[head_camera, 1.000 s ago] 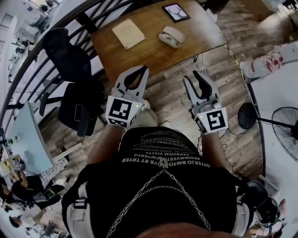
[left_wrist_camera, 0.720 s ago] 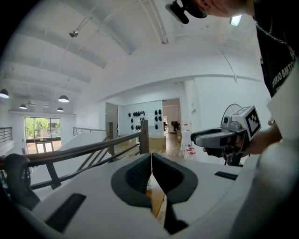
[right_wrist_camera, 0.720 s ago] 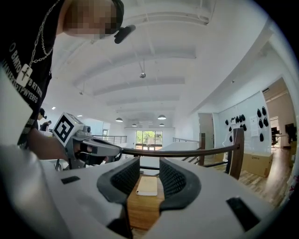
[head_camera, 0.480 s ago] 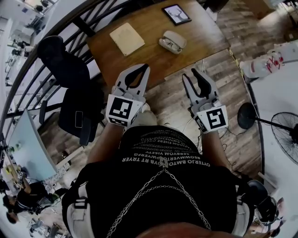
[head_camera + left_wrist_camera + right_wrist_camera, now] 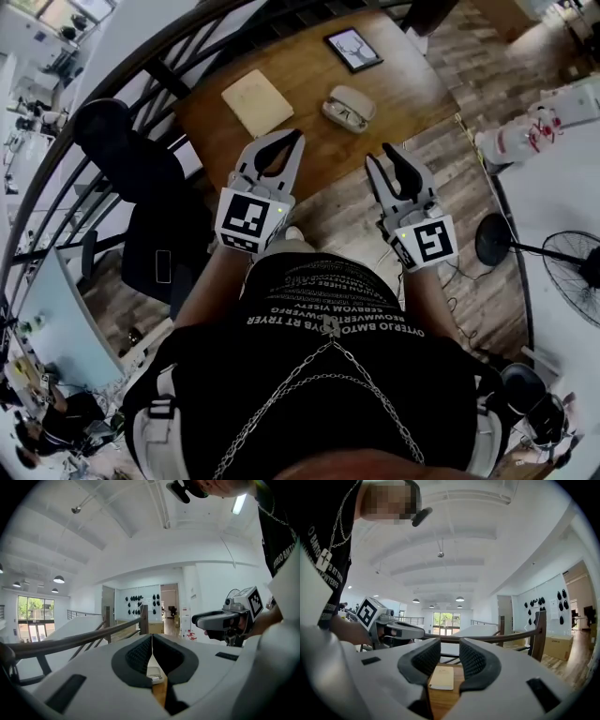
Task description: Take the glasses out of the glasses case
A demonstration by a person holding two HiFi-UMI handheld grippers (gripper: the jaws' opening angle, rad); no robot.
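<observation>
Nearest the head camera I see the wearer's black printed shirt [image 5: 328, 319] with a metal chain across it. Just ahead, the left hand-held gripper [image 5: 296, 139] has its jaws together, tips touching and nothing clamped. Its own view confirms that the dark pads meet. The right hand-held gripper [image 5: 377, 155] has its jaws apart. They have just been closing a little, and nothing sits between them. Both grippers hang by the front edge of the brown wooden tabletop [image 5: 403, 80].

On that tabletop the pale oval glasses case [image 5: 349, 106] lies well ahead of both grippers, untouched. A tan rectangular notebook [image 5: 257, 101] is to its left and a black-framed picture [image 5: 353, 49] is farther back. I cannot tell whether the lid is up, and I cannot make out the glasses.

Only the head view shows the picture and the black office chair [image 5: 131, 159] left of the tabletop. The right gripper view shows the notebook beyond its parted jaws and misses the case. The left gripper view shows a pale sliver of the case below its closed tips. Only the gripper views show the white ceiling [image 5: 478, 522].
</observation>
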